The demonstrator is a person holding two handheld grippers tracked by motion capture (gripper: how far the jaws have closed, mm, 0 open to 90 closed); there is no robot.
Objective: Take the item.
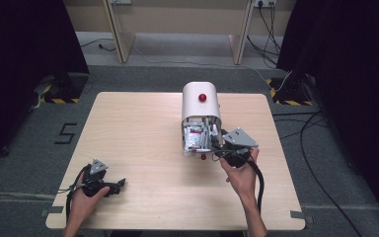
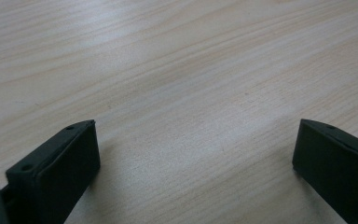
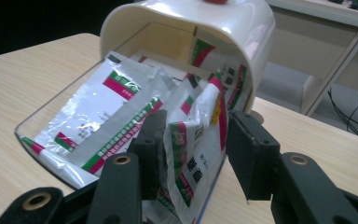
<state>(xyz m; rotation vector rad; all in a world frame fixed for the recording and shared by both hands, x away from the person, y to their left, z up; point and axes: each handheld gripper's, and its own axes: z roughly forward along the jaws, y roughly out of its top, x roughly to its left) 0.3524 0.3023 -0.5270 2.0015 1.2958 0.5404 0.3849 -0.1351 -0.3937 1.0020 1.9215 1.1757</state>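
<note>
A white dome-shaped box [image 1: 201, 101] with a red knob [image 1: 202, 97] stands on the table right of centre, its clear front flap [image 3: 28, 128] folded down. Several silver packets [image 1: 195, 138] with red and green print lie inside and spill onto the flap. My right gripper [image 1: 217, 144] reaches into the box's mouth from the right. In the right gripper view its jaws [image 3: 198, 122] stand on either side of one upright packet [image 3: 193, 144], which fills the gap and touches both pads. My left gripper [image 1: 119, 184] rests at the table's front left, open [image 2: 196, 126] over bare wood.
The wooden table [image 1: 143, 148] is ringed by grey floor with cables [image 1: 316, 143] at the right. A desk frame [image 1: 177, 29] stands beyond the far edge. Dark curtains hang at both sides.
</note>
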